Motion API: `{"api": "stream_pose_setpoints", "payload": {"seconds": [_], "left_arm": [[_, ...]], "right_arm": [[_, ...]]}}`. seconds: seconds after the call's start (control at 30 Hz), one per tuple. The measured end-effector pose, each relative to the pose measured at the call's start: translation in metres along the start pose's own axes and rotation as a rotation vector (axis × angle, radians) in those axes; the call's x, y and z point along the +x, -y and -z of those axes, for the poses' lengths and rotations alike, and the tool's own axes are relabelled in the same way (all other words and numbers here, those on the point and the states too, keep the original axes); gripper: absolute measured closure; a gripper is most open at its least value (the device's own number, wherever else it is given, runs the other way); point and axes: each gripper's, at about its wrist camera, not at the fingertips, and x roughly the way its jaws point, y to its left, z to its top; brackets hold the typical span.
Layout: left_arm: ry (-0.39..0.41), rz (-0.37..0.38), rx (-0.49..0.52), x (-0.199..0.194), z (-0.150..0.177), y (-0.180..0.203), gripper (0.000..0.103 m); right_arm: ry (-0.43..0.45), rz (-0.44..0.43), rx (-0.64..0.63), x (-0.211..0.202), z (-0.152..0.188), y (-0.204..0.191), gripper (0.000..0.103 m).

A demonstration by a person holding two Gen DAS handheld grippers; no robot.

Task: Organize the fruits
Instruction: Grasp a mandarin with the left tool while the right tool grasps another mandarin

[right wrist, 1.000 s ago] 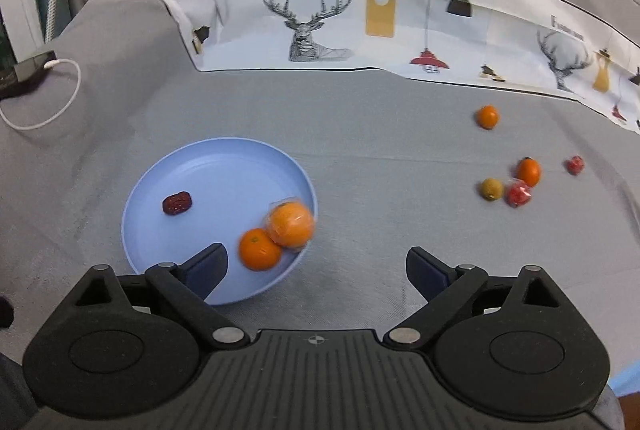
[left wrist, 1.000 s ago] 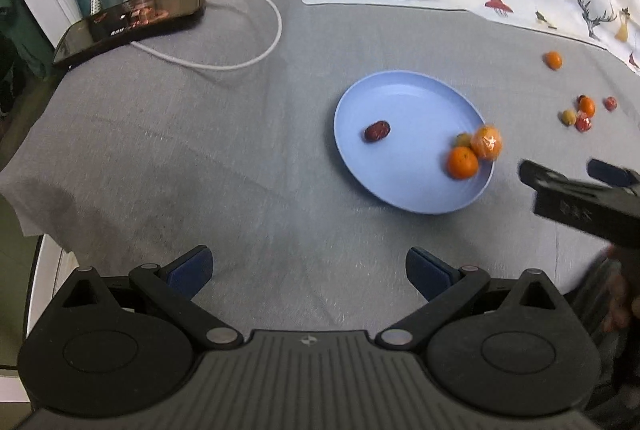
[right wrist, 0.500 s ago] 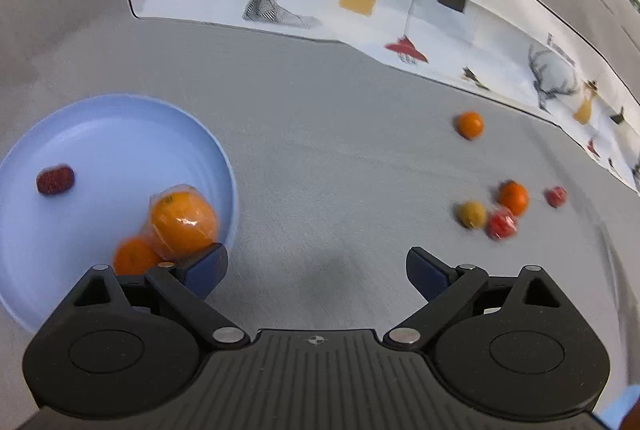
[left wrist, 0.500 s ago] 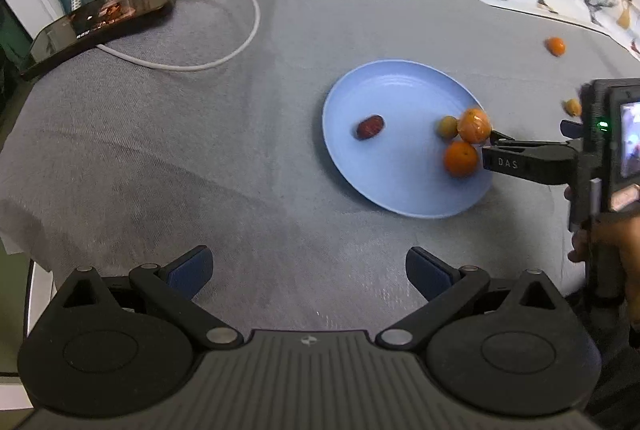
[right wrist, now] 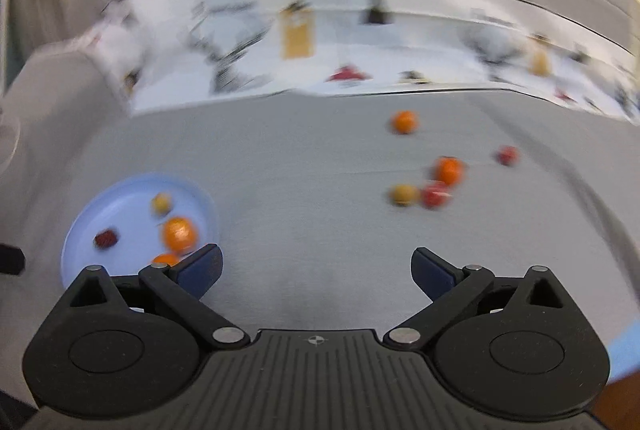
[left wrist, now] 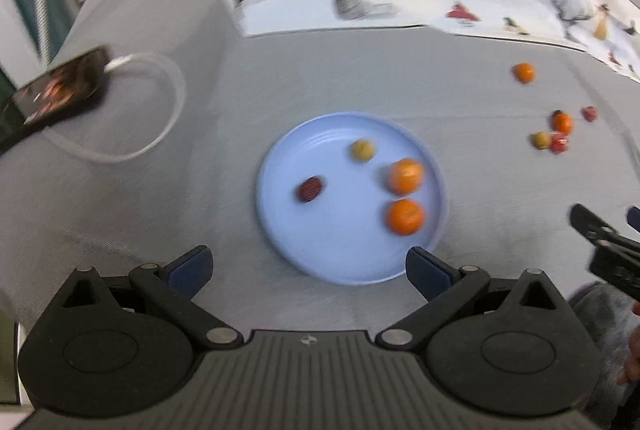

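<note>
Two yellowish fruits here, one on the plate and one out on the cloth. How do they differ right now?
The plate fruit lies inside the blue plate, already sorted; the cloth fruit lies on the grey cloth, not yet sorted. The plate fruit sits apart from its neighbours; the cloth fruit sits right beside a red fruit in a small cluster. Both are small, round and yellowish, and neither is held.
</note>
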Motion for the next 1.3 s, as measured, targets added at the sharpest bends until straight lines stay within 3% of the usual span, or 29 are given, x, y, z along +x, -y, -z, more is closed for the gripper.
{"api": "stream_pose_setpoints", "payload": {"seconds": [0.23, 0.47, 0.63, 0.77, 0.87, 1.03, 1.2, 1.23, 1.27, 1.3], "left_arm": [[-0.006, 0.080, 0.094, 0.008, -0.014, 0.076, 0.000], [0.013, 0.127, 0.196, 0.047, -0.040, 0.156, 0.000], [0.018, 0.133, 0.296, 0.102, -0.071, 0.210, 0.000], [0.006, 0.140, 0.282, 0.146, -0.113, 0.234, 0.000], [-0.005, 0.126, 0.252, 0.183, -0.152, 0.251, 0.000], [-0.013, 0.176, 0.229, 0.233, -0.213, 0.287, 0.000], [-0.022, 0.209, 0.265, 0.265, -0.243, 0.326, 0.000], [-0.023, 0.203, 0.275, 0.268, -0.245, 0.332, 0.001], [-0.025, 0.190, 0.283, 0.271, -0.248, 0.338, 0.001], [-0.020, 0.182, 0.289, 0.271, -0.250, 0.343, 0.010]], "right_arm": [[0.053, 0.118, 0.142, -0.017, 0.001, 0.079, 0.002], [0.067, 0.160, 0.209, 0.008, -0.008, 0.128, 0.002], [0.019, 0.137, 0.242, 0.065, -0.027, 0.161, 0.001], [-0.052, 0.113, 0.272, 0.124, -0.039, 0.174, 0.001], [-0.083, 0.102, 0.296, 0.165, -0.045, 0.172, 0.002], [-0.122, 0.061, 0.280, 0.222, -0.059, 0.157, 0.003], [-0.140, 0.085, 0.243, 0.258, -0.065, 0.144, 0.003], [-0.128, 0.112, 0.213, 0.258, -0.066, 0.141, 0.009], [-0.108, 0.144, 0.176, 0.257, -0.065, 0.137, 0.031], [-0.098, 0.150, 0.148, 0.254, -0.064, 0.136, 0.067]]}}
